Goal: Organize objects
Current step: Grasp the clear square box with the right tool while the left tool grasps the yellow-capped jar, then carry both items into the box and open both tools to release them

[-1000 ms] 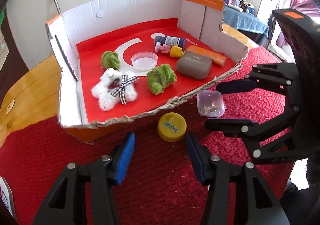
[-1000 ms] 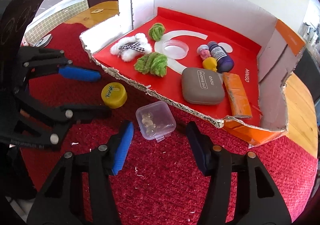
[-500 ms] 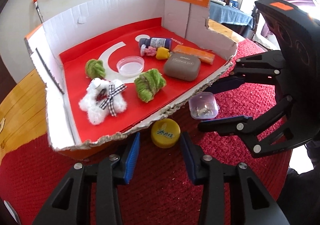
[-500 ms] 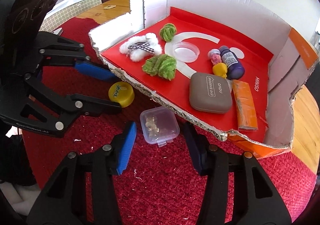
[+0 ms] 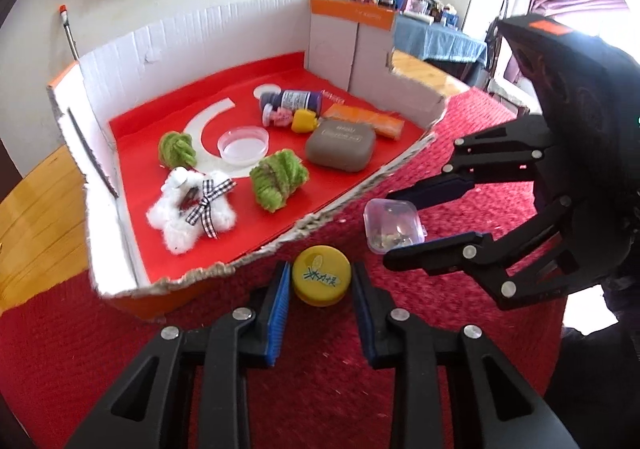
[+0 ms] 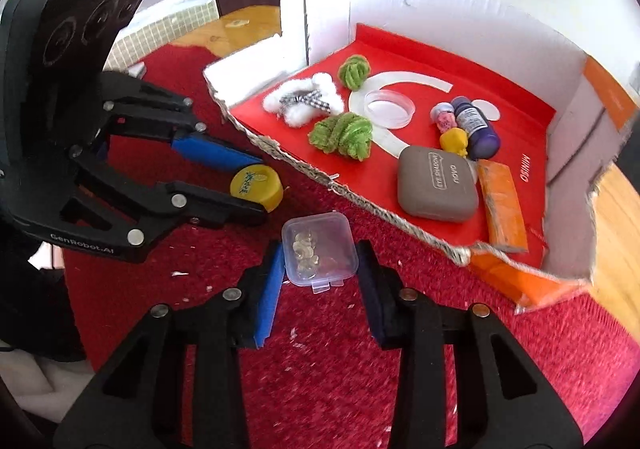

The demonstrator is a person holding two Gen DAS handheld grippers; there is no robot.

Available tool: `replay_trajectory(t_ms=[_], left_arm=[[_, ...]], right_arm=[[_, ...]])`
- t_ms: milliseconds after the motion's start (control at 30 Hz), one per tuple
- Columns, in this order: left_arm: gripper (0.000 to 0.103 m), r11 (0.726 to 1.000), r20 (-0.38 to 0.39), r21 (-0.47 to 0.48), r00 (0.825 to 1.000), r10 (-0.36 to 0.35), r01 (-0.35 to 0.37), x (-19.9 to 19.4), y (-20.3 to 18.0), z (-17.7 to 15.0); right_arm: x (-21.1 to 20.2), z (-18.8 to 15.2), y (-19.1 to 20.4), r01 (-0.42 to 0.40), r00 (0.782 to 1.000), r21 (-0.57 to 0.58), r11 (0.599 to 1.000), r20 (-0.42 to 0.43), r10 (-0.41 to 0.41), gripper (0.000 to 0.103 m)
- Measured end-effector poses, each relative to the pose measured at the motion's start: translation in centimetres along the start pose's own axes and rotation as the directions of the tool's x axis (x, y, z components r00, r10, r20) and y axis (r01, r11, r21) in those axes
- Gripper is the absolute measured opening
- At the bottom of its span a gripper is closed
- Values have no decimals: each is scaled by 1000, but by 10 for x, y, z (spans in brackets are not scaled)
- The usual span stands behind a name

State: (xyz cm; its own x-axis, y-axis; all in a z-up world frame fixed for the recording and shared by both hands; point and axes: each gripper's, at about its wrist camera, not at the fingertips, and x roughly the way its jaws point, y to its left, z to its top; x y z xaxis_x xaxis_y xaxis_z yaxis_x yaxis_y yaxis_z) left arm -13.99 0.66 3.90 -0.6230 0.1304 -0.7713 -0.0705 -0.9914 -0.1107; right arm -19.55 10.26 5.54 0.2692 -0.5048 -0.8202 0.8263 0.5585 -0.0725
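A yellow bottle cap (image 5: 321,280) lies on the red mat just outside the torn front wall of the cardboard box (image 5: 360,185). My left gripper (image 5: 320,289) is shut on the cap, with a blue pad against each side; it shows again as the left gripper (image 6: 256,189). A small clear plastic box (image 6: 319,248) holding small pale bits sits to the right of the cap. My right gripper (image 6: 320,273) straddles it; its jaws are closing and both pads touch the box's sides. It appears from the side as the right gripper (image 5: 404,223).
The cardboard box's red floor (image 6: 500,69) holds a white fluffy toy (image 5: 192,209), two green yarn bundles (image 5: 278,181), a clear lid (image 5: 243,144), a grey case (image 5: 340,147), an orange bar (image 5: 364,121) and a purple bottle (image 5: 296,101). Wooden tabletop (image 5: 32,217) borders the red mat (image 5: 320,389).
Both grippers moved forward and narrowed. The left jaws closed around the yellow cap, and the right jaws closed around the clear plastic box.
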Motion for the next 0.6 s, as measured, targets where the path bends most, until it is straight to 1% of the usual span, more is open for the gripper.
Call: replay_trajectory(t_ms=[133,167,200,233,267,300,367,467,600], left_arm=[[32,999,71,-40,997,14,-11,-24,-7,-3],[32,998,91,-52,995,33,-28,-29,-8,-3],[32,995,119,-67,990,78,-70,-35,-11,-4],[32,992,139,-81,985,105,-94,-39,-13,-6],[32,990,159,-99,980,119,-104,-44,-14,-7],[32,988,174,-124,978,115,-94,-47,-15,-9],[32,984,185,-161,978,100,-70,-51,-15,-13],[32,975,188,-203,974,125,-86,-53,-18,-19],[32,966,178,-244,975,130,-84,-51,-23,-28]], right_arm=[[-23,-5,0,-1,998,60,998,60,-2,35],[-30,-7,2,0,997,73,997,78,-5,35],[-35,-8,3,2,995,81,997,96,-10,35],[-41,-9,3,-2,994,92,996,113,-8,35],[-46,-10,4,-10,991,108,994,133,-4,35],[-51,-12,5,-12,989,123,992,149,-7,35],[-58,-14,10,-1,984,140,990,177,-24,35],[-66,-16,15,10,979,166,986,200,-44,35],[-72,-20,19,1,974,198,980,220,-46,35]])
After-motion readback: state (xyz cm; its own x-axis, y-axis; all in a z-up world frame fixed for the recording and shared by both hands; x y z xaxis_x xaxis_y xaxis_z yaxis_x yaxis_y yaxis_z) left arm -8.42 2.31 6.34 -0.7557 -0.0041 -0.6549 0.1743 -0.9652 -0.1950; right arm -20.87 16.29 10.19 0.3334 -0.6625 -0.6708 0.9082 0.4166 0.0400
